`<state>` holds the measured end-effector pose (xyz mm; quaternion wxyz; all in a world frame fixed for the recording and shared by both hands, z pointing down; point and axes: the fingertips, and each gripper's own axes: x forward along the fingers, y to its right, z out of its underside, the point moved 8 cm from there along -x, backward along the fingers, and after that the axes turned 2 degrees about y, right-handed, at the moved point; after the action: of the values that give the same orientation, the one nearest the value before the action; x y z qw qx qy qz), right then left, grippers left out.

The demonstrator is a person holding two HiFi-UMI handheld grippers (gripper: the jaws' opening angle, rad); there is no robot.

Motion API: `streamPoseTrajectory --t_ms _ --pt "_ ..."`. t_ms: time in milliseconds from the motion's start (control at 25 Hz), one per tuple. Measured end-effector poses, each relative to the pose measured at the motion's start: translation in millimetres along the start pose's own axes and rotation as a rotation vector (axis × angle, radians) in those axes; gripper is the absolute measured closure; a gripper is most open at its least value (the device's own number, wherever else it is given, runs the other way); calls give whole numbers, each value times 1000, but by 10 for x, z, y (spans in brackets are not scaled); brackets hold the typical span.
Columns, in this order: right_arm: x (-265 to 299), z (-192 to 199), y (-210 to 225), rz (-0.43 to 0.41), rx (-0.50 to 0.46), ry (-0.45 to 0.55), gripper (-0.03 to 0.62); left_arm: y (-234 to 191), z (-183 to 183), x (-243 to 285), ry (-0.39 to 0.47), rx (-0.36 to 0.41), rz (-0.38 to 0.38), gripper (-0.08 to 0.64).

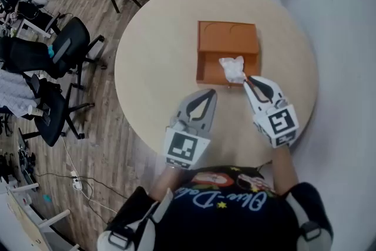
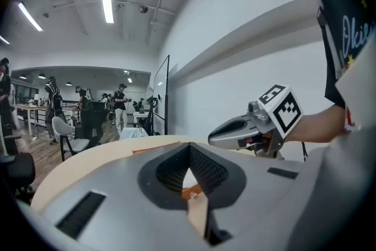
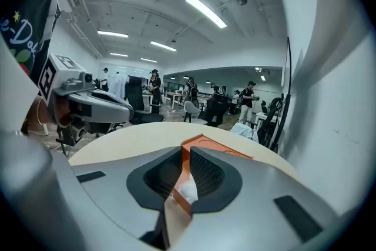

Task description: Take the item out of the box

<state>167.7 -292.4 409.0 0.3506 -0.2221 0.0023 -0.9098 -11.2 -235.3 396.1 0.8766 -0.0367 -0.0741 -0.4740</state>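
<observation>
Head view: the left gripper [image 1: 210, 93] and the right gripper [image 1: 249, 80] are both hanging over the round table [image 1: 153, 56], pointing toward the orange box [image 1: 226, 38]. The white crumpled item [image 1: 232, 67] is lying inside the box, in the corner nearest the right fingertips and just ahead of them. This view is not settling whether they are touching it. The left fingertips are stopping short of the box's near wall, off to the side of the item.

Left gripper view: these fingers are meeting at the tips, pressed together, with nothing between them. Only a sliver of the orange box is showing through the gap behind the tips, and the item is not showing from here. The right gripper is appearing in side profile to the right of these fingers, its marker cube [image 2: 281, 110] facing the camera.

Right gripper view: these fingers are standing a narrow slit apart, pinching nothing, which the head view is leaving unclear. Through the slit, the box wall and the white item are showing straight ahead of the tips. People [image 3: 154, 88] are standing far beyond the fingers; the head view is giving only office chairs [image 1: 64, 50].
</observation>
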Motion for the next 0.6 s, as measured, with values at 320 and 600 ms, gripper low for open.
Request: streamPoseTrajectory --t_ms 320,600 --pt "519 198 90 11 -2 -106 543 -244 126 109 -16 -22 9 575" --pt "909 392 167 -14 -31 -230 519 -373 253 147 -20 -53 11 575"
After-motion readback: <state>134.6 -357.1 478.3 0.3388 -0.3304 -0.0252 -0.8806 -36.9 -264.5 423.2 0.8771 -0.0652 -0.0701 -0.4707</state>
